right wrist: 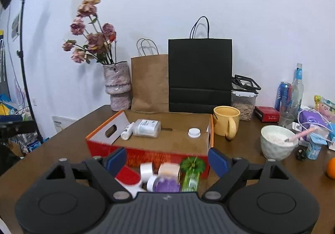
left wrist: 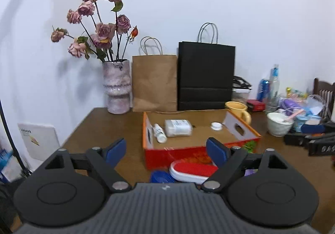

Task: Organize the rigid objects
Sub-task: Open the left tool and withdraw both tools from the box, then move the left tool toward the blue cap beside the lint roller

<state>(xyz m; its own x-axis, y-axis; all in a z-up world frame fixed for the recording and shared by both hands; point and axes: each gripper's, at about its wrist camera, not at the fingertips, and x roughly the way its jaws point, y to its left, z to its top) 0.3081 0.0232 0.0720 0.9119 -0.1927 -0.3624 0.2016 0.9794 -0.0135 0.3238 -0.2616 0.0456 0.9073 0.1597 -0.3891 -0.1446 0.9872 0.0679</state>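
An open red cardboard box (left wrist: 178, 156) (right wrist: 146, 155) sits on the wooden table. Inside lie a clear jar (left wrist: 178, 127) (right wrist: 147, 128), a small white tube (left wrist: 160, 133) (right wrist: 127, 131) and a white cap (left wrist: 216, 126) (right wrist: 194, 133). In front of the box lie a red and white brush-like item (left wrist: 191, 170) (right wrist: 127, 177), a blue lid (left wrist: 161, 176), a white tape roll (right wrist: 146, 171), a purple jar (right wrist: 165, 184), a beige jar (right wrist: 169, 169) and a green bottle (right wrist: 191, 173). My left gripper (left wrist: 166, 151) is open above the red item. My right gripper (right wrist: 167, 159) is open above the loose jars.
A vase of dried roses (left wrist: 117, 86) (right wrist: 118, 85), a brown bag (left wrist: 155, 83) and a black bag (left wrist: 206, 76) stand at the back. A yellow mug (right wrist: 227, 124), white bowl (right wrist: 277, 143), bottles, a can and clutter crowd the right. An orange (right wrist: 331, 168) lies far right.
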